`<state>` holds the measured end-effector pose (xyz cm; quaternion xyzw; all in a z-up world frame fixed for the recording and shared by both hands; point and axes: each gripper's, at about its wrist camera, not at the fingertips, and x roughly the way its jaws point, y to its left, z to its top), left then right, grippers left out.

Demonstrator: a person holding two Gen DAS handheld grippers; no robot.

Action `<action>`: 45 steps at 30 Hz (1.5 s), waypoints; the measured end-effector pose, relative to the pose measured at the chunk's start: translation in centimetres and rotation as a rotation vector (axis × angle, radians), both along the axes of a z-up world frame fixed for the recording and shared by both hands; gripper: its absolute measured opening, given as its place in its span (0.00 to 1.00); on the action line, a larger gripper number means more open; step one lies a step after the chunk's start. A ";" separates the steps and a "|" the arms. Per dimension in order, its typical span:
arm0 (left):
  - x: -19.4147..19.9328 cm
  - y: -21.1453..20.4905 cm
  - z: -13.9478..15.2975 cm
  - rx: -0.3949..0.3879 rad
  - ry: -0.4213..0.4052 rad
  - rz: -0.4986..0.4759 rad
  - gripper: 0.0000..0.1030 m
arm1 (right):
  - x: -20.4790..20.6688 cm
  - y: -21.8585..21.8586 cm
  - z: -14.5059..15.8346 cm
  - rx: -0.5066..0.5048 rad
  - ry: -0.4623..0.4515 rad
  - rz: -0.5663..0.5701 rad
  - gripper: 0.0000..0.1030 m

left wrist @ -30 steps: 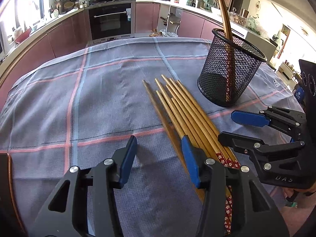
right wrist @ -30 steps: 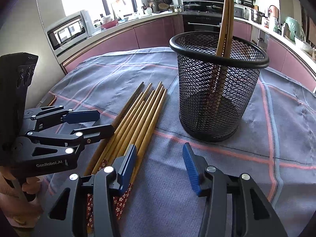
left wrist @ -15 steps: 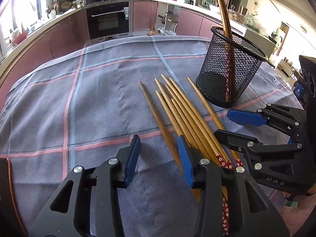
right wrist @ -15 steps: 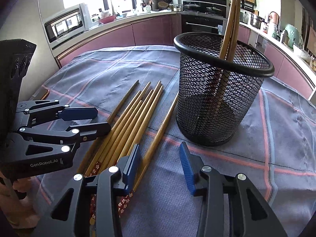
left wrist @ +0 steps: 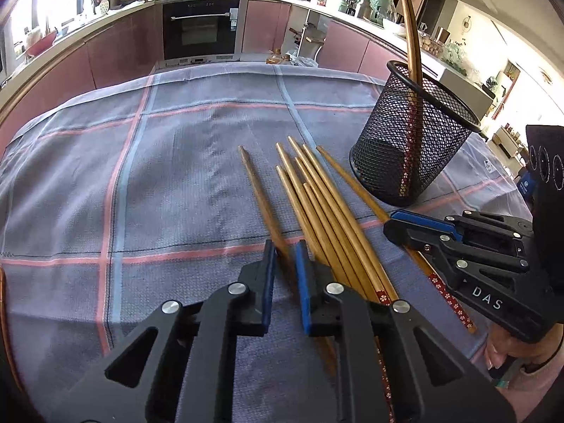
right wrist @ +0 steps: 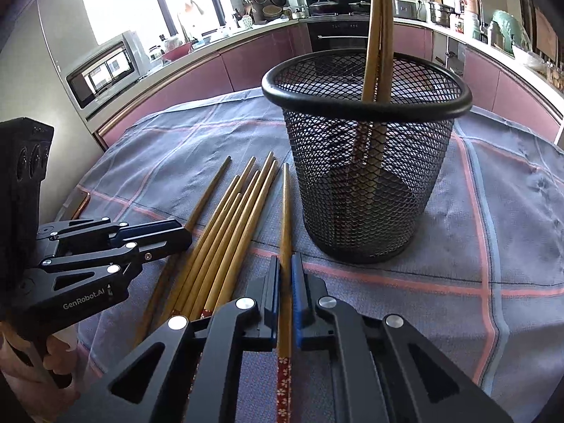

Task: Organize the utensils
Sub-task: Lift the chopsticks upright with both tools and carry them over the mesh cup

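- The mesh cup point(right wrist: 366, 162) stands upright on the cloth-covered desk point(left wrist: 158, 183) and already holds two chopsticks point(right wrist: 379, 35), which lean against its rim.
- Seven more chopsticks lie on the cloth just beside the cup: a bundle of five point(left wrist: 317, 204) side by side, plus one loose stick on each flank.
- The left claw point(left wrist: 282, 275) has just been closing and now pinches the outermost chopstick point(left wrist: 261, 197), the one lying apart on the side of the bundle away from the cup.
- The right claw point(right wrist: 285, 282) has likewise just closed and grips the single chopstick point(right wrist: 286, 211) nearest the cup, well down its shaft near the patterned red end.
- Both gripped sticks look flat on the cloth, not yet lifted.
- By my judgement the job is in its early part: two sticks stored, two gripped for the next trip, five waiting in the bundle.
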<state>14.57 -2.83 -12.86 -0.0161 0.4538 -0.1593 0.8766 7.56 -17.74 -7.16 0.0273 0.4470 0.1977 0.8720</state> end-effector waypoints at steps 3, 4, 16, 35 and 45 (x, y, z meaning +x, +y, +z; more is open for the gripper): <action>-0.1 0.0 0.0 -0.005 -0.003 0.013 0.11 | -0.1 -0.3 0.1 0.012 0.003 -0.002 0.06; -0.2 0.0 0.0 -0.009 -0.003 0.016 0.11 | -0.2 -0.4 0.1 0.015 0.003 -0.002 0.06; -1.7 1.2 0.8 -0.052 -0.017 0.010 0.08 | -1.4 -0.7 2.1 0.078 -0.034 0.054 0.05; -3.9 1.5 6.7 -0.193 -0.119 -0.100 0.08 | -3.2 -2.5 6.6 0.174 -0.143 0.079 0.06; -4.6 1.9 10.9 -0.264 -0.200 -0.145 0.07 | -3.2 -4.6 9.1 0.215 -0.223 0.050 0.06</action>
